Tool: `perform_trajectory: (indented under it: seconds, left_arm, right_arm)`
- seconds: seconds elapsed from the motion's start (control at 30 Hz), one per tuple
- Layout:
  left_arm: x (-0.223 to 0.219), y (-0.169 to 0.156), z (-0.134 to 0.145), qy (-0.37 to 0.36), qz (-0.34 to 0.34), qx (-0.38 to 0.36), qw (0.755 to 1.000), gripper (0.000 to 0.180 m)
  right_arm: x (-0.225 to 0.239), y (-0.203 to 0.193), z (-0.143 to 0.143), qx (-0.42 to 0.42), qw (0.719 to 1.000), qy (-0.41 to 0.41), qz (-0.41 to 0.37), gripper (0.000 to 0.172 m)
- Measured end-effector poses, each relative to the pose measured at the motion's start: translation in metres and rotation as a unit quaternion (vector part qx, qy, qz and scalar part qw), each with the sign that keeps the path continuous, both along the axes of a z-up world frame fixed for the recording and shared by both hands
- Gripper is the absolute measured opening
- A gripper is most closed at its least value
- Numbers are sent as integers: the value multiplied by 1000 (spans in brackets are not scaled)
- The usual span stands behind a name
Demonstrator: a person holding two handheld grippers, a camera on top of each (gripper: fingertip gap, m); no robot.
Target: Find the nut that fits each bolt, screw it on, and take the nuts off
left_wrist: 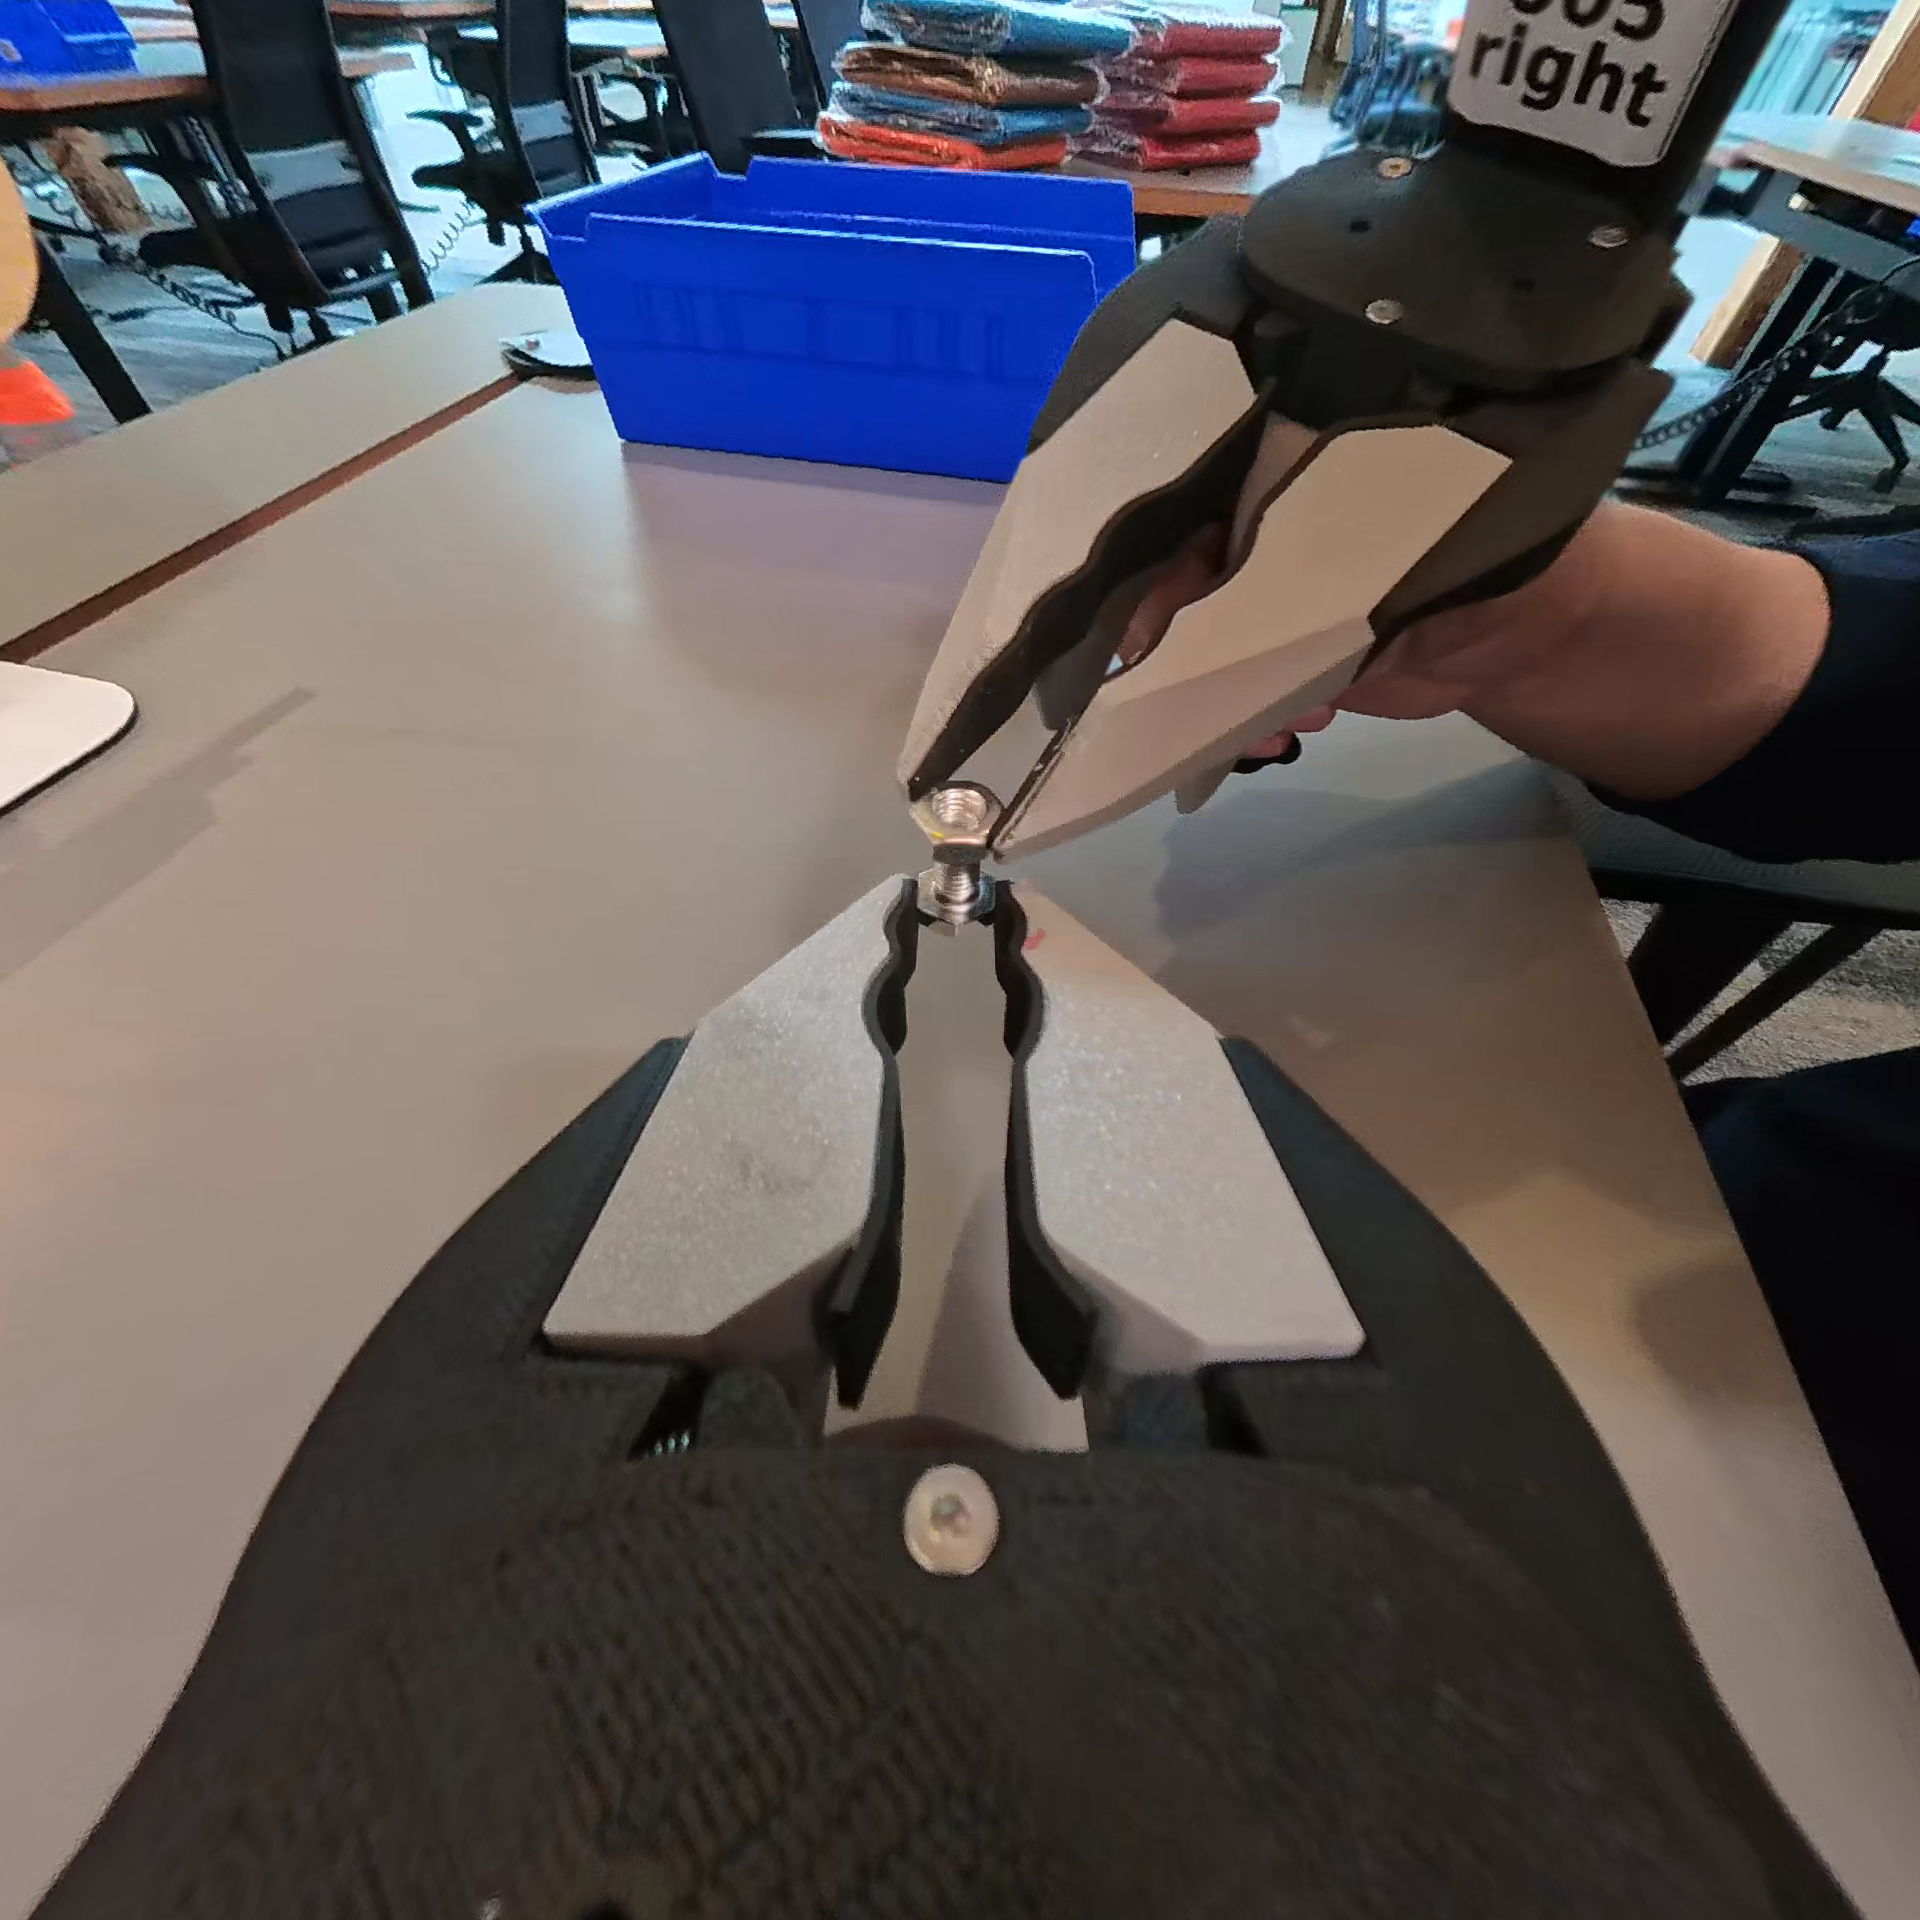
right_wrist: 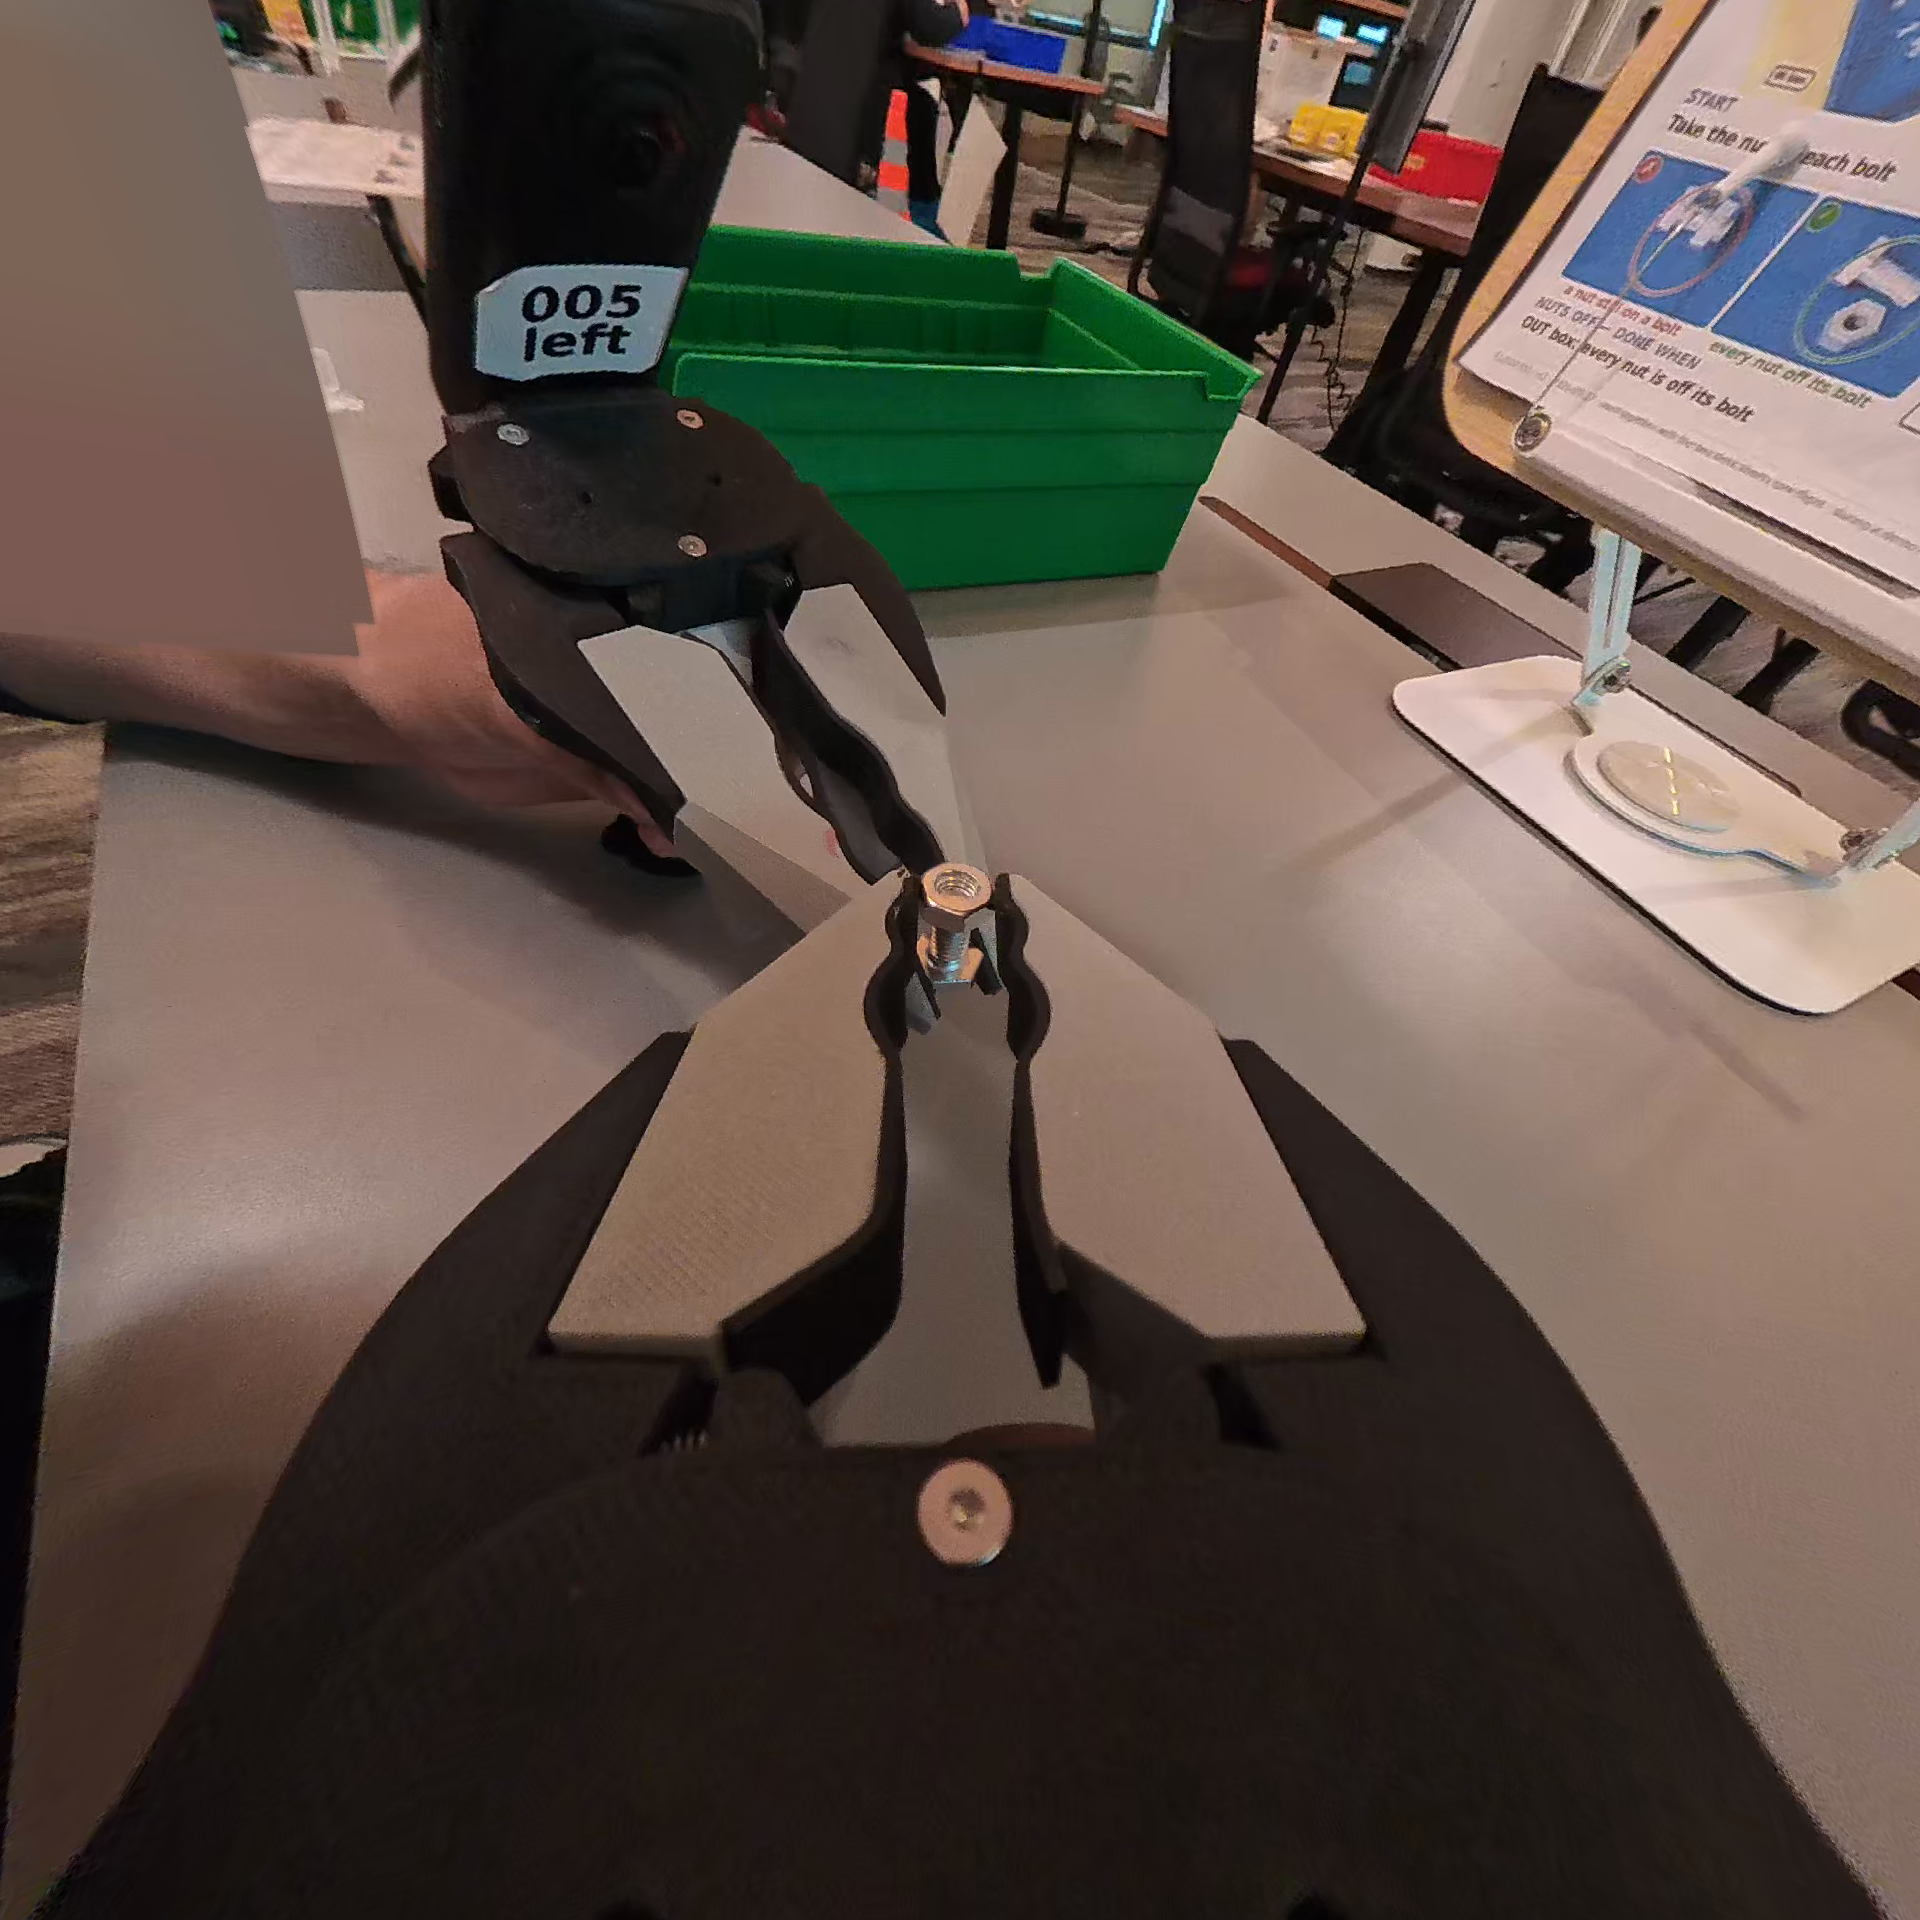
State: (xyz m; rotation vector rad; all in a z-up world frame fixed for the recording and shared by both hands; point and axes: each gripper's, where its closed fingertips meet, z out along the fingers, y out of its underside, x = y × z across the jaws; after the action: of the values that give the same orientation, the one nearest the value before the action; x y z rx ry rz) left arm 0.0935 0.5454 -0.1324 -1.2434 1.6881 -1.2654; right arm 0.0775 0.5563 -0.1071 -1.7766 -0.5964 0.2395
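Gripping the bolt [left_wrist: 951, 904] by its hex head, your left gripper [left_wrist: 953, 902] holds it upright above the grey table [left_wrist: 520, 727], pads clenched on either side. Your right gripper [right_wrist: 951, 904] clamps the silver nut [right_wrist: 952, 891] sitting on the bolt's threaded top, fingertips pressed on its flats, just above the left tips.

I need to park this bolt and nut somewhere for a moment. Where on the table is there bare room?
Bare table lies between the blue bin and the grippers, and between the green bin and the white stand base. It is crowded in the middle, where the left gripper holds the bolt and the right gripper holds the nut.
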Motion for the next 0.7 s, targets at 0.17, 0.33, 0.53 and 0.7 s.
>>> perform_trajectory:
  seconds: [0.17, 0.33, 0.53, 0.7]
  left_arm:
    - [0, -3, -1, 1, -9, -2, 1000, 12]
    - [-2, -5, 0, -2, -27, -11, 1000, 12]
    - [-11, -29, 7, -16, -109, -32, 993, 12]
    - [-14, -33, 7, -20, -125, -22, 992, 12]
  right_arm:
    - [1, -5, 0, -10, 1000, 18, 24, 11]
    - [7, -13, 13, 3, 995, 44, 85, 19]
    - [-3, -30, 22, -8, 969, 74, 236, 19]
    - [-16, -35, 21, -21, 954, 69, 292, 20]
